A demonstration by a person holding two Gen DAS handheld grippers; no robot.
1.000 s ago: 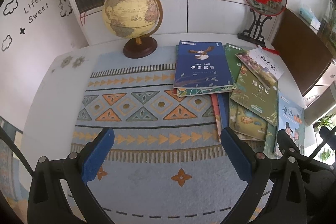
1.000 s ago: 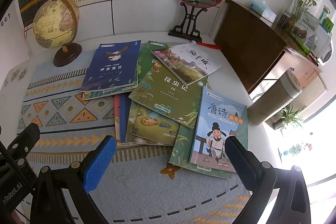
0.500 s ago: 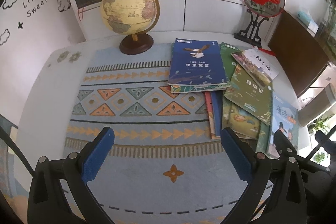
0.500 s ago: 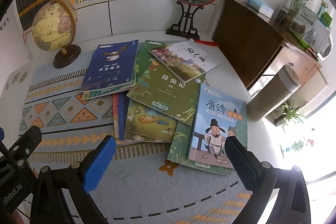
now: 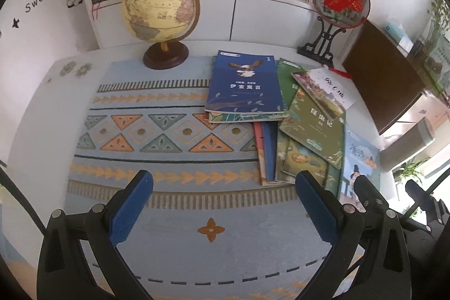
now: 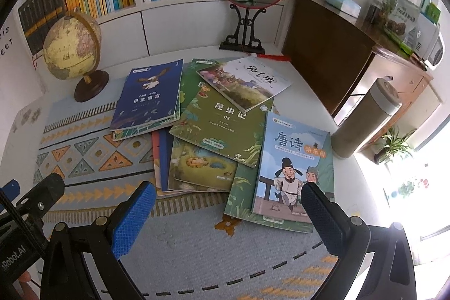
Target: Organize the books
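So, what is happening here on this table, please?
A person holds a two-finger gripper in each hand above a patterned mat. The left gripper and right gripper both have jaws open and hold nothing. A loose pile of picture books lies overlapping on the mat, untouched, with a blue book on top at its left side. A globe stands behind. No sorting is done yet.

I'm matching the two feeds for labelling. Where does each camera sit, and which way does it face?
Left wrist: on the left tool, facing the mat's bare left part and the globe; its own open blue fingers show, plus the right tool's edge.
Right wrist: on the right tool, open, facing the scattered books.
Shared: globe, dark blue book, bookshelf.
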